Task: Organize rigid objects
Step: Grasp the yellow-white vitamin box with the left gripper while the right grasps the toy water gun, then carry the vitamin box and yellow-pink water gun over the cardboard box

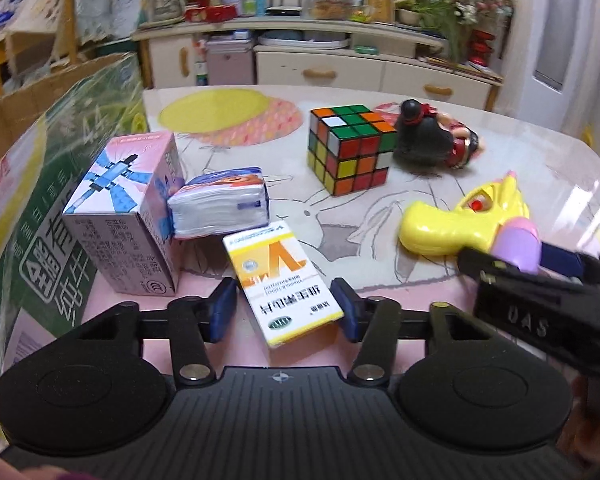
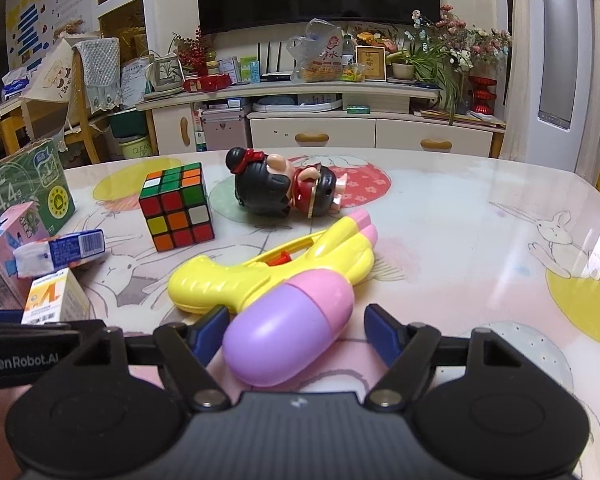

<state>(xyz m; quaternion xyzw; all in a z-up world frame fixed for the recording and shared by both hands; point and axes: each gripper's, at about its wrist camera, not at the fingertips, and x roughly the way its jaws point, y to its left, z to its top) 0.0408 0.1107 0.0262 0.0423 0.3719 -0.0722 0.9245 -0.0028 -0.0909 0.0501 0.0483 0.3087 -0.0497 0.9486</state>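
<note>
We see the left gripper [image 1: 284, 312] low over the near edge of the table [image 1: 480, 152], its blue pads on either side of the white-and-yellow medicine box [image 1: 280, 280]. The right pad touches the box's edge; the left pad stands just beside it with a sliver of gap, so we cannot tell whether the box is truly clamped. The box lies flat and slightly skewed, its near end between the jaws.

To the left stands a pink carton [image 1: 132, 212], upright, with a tissue pack [image 1: 220, 204] leaning against its right side. Further left is a large green cardboard box [image 1: 52, 184]. In the middle of the table sits a Rubik's cube [image 1: 350, 148], and just right of it a black-haired doll [image 1: 432, 136] lies on its side.

The right gripper [image 2: 296, 326] straddles the purple-and-pink tank of the yellow water gun [image 2: 284, 276], which lies flat on the near right part of the table. Its jaws stand fairly wide: the left pad is at the tank's side, and the right pad is clear of it with tablecloth showing between. The gun's barrel points away toward the doll.
</note>
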